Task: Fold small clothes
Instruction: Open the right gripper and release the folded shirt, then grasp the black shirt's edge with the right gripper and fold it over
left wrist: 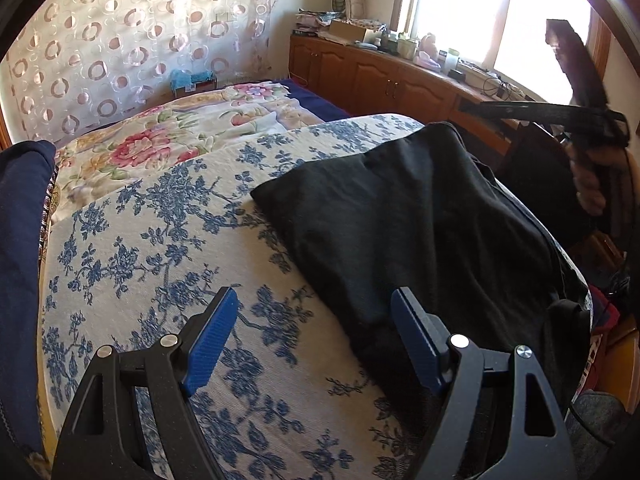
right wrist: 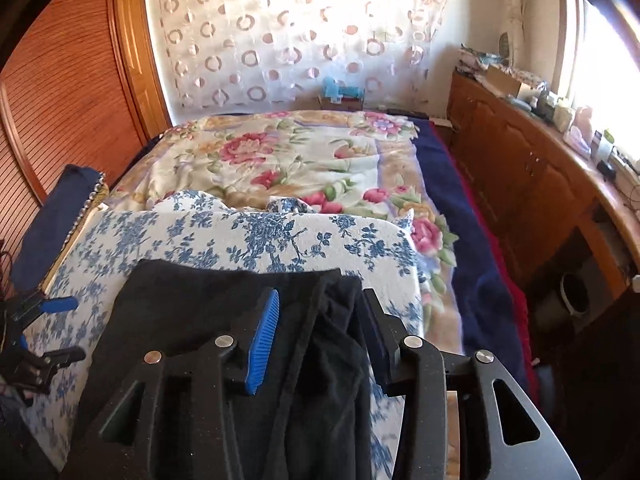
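Black garment [left wrist: 404,216] lies on the blue-floral cover [left wrist: 160,248] toward the bed's right edge. Judged light, limp, non-slip; take a hem corner. Left gripper [left wrist: 316,336] and right gripper [right wrist: 316,340]: fingers wide apart, empty.

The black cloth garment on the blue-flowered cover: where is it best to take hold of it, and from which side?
Probably the black cloth garment by its flat far-left corner, from the left with the left gripper: that edge lies smooth, while the right side is bunched.
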